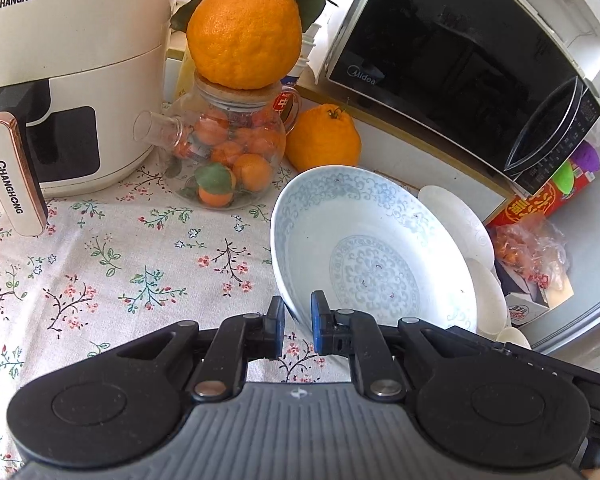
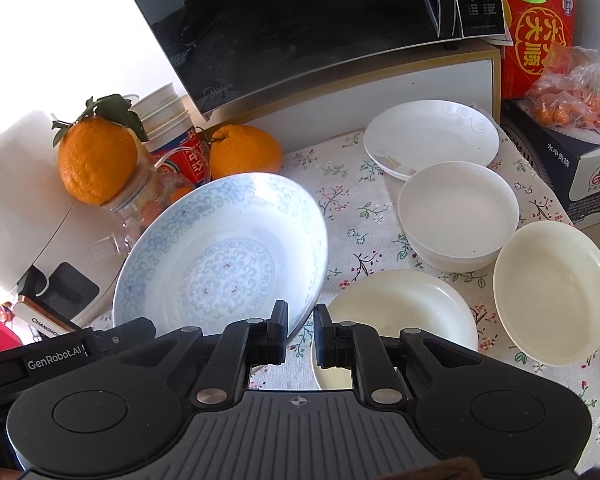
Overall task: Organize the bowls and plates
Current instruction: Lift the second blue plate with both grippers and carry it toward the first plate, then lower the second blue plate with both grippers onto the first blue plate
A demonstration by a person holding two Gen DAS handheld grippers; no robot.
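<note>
A large blue-patterned bowl point(image 1: 364, 252) is held tilted above the floral tablecloth point(image 1: 112, 264). My left gripper point(image 1: 297, 326) is shut on its near rim. In the right wrist view the same bowl point(image 2: 224, 256) has its rim between the fingers of my right gripper point(image 2: 301, 334), which is shut on it. To the right lie a white plate point(image 2: 432, 136), a white bowl point(image 2: 458, 214), a cream bowl point(image 2: 552, 292) and a cream plate point(image 2: 404, 308) under the right gripper.
A white air fryer point(image 1: 68, 80) stands at left. A glass teapot of small oranges point(image 1: 224, 152) carries a big orange point(image 1: 244, 28); another orange point(image 1: 324, 138) lies beside it. A black microwave point(image 2: 308, 20) sits behind. Boxes and a snack bag point(image 2: 572, 88) are at right.
</note>
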